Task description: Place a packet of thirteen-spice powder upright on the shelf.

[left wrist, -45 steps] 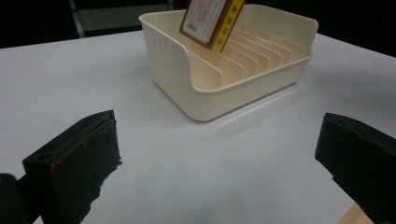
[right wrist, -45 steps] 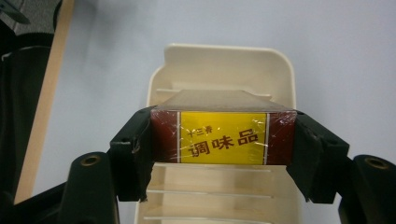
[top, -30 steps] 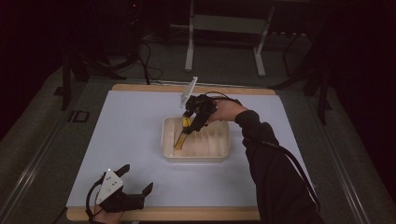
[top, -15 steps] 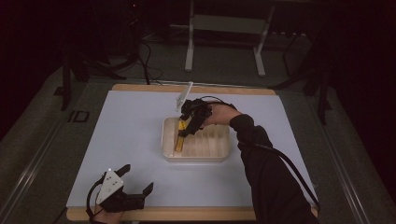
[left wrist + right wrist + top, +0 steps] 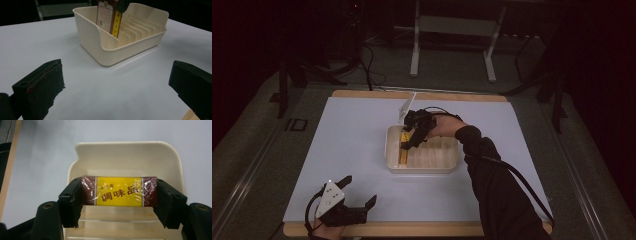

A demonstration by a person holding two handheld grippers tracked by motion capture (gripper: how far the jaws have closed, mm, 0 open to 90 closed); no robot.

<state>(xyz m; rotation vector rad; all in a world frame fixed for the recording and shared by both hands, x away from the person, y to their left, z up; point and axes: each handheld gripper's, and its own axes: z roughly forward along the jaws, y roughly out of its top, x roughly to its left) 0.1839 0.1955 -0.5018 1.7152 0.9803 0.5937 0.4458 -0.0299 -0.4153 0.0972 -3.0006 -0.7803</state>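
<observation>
Our right hand-held gripper [image 5: 119, 202] pinches the yellow-and-brown seasoning box [image 5: 119, 191] upright in the slotted cream tray [image 5: 447, 165] at the middle of the high view. Our left hand-held gripper [image 5: 359, 192], jaws spread, rests on the bench [image 5: 362, 135] at lower left.

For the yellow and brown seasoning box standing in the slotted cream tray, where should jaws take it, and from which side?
By its top end, from above, one jaw on each narrow brown end. The seasoning box stands upright in a slot of the cream tray, whose walls and ribs hide its lower part. The right gripper is shut on it this way; the left gripper rests open near the table's edge.
</observation>
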